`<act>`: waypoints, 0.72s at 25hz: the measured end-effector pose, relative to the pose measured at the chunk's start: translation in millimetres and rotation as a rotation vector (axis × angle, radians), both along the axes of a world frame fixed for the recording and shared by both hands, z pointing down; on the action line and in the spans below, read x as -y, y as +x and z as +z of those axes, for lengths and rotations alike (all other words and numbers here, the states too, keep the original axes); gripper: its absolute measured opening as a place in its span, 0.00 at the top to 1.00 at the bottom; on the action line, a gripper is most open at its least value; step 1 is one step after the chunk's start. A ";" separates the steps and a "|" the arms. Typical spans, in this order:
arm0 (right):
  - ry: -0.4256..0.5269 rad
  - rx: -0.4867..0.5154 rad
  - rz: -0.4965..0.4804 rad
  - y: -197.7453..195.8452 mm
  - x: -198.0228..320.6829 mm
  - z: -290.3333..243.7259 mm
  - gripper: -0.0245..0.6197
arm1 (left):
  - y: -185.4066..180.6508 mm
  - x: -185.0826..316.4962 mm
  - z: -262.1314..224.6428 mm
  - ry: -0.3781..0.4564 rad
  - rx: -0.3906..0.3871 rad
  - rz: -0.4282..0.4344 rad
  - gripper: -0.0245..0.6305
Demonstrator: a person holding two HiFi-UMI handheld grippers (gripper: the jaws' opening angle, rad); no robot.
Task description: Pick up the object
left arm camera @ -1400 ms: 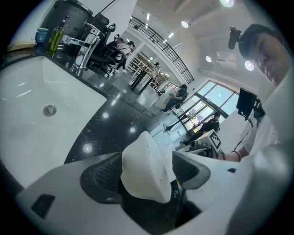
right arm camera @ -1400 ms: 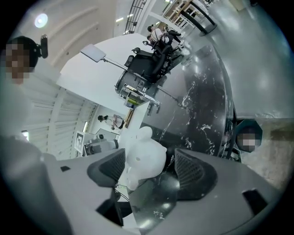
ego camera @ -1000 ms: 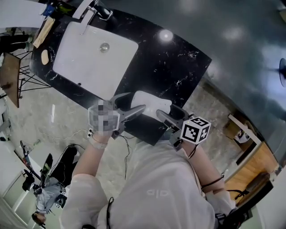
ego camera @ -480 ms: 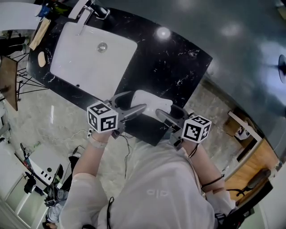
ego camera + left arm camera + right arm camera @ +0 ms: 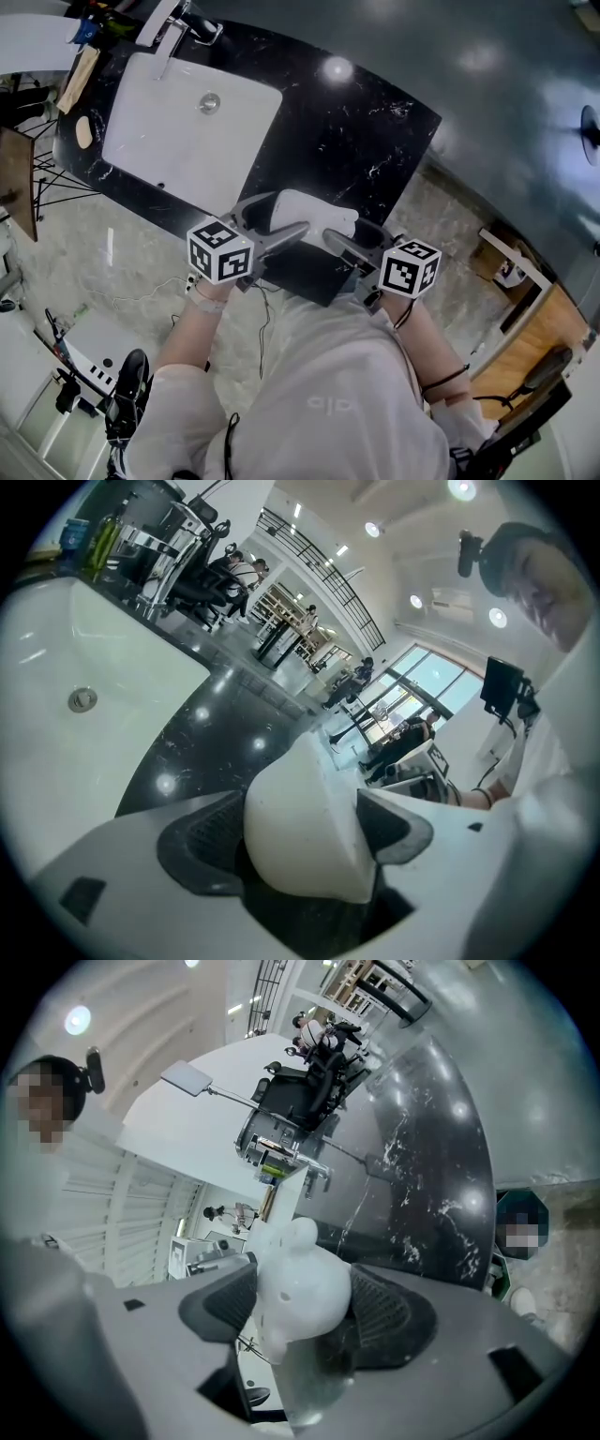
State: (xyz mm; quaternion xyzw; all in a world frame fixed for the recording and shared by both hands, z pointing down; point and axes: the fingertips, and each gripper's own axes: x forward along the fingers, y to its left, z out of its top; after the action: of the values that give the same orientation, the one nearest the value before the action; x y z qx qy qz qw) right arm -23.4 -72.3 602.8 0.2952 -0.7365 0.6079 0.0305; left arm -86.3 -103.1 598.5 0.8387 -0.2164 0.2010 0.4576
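Observation:
A smooth white moulded object (image 5: 314, 212) lies near the front edge of the black marble counter (image 5: 361, 131). My left gripper (image 5: 289, 213) straddles its rounded left end (image 5: 309, 827). Those jaws are opening, with the object between the pads and filling the gap. My right gripper (image 5: 344, 231) comes in from the other side. Its pads sit against both sides of the knobbed right end (image 5: 300, 1293). I cannot tell whether the object rests on the counter or is just off it.
A white sink basin (image 5: 178, 127) with a chrome tap (image 5: 178, 28) is set into the counter's left half. Bottles and clutter stand at its far left corner (image 5: 89, 28). The counter's front edge runs just under both grippers. Below it is pale floor with cables (image 5: 141, 291).
Both grippers and the white object stay almost where they were. The head view has drifted slightly, and the left jaws stand a touch wider around the object.

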 end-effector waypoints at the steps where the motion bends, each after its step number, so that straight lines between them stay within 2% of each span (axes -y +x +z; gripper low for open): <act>1: 0.001 0.001 -0.003 0.1 0.2 0.1 0.47 | 0.7 0.4 0.6 -0.006 -0.010 -0.004 0.41; 6: -0.001 0.006 -0.010 0.5 1.5 -0.2 0.47 | 2.3 2.4 1.5 -0.026 -0.040 -0.029 0.40; 14: 0.005 0.004 -0.009 0.1 3.2 0.0 0.47 | 1.0 4.6 0.1 0.013 -0.039 -0.064 0.40; 18: 0.051 -0.003 -0.011 -0.5 6.3 -5.8 0.47 | -1.8 5.4 -4.7 0.028 -0.059 -0.094 0.40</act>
State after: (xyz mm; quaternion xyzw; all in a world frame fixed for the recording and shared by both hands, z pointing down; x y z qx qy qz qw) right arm -23.9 -78.5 597.0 0.2929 -0.7532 0.5883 0.0274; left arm -88.1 -108.5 593.8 0.8394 -0.2449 0.1513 0.4609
